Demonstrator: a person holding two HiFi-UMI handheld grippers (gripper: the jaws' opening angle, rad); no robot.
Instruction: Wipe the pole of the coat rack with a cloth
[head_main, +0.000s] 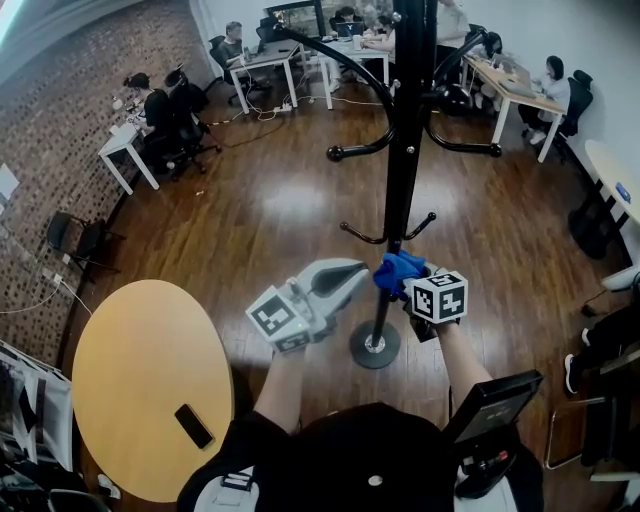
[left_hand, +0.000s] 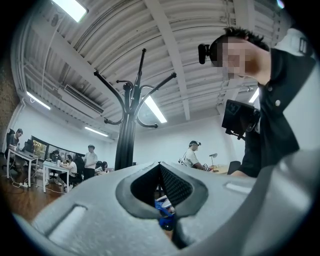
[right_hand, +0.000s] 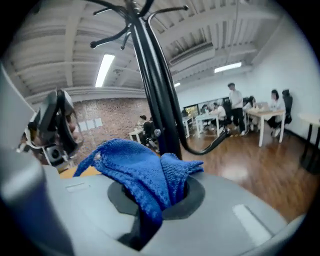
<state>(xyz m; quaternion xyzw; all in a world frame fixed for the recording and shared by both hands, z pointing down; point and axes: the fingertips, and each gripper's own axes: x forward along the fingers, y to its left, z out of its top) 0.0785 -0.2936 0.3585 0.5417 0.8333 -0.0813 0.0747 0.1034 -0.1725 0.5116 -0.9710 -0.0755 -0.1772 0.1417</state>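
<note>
Floor (head_main: 280, 215); right claw (head_main: 398, 284), cloth (head_main: 396, 268) at pole (head_main: 402, 150)

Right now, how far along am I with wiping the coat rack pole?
Done: the right gripper is shut on the blue cloth and has it at the lower pole. In hand: wiping there; contact isn't clear. Left: the pole above, up to the hooks; nothing shows what's already wiped. The left gripper is shut, empty.

Round wooden table (head_main: 130, 370), black phone (head_main: 194, 426) on it, brick wall (head_main: 60, 110), occupied desks (head_main: 262, 60)
</note>
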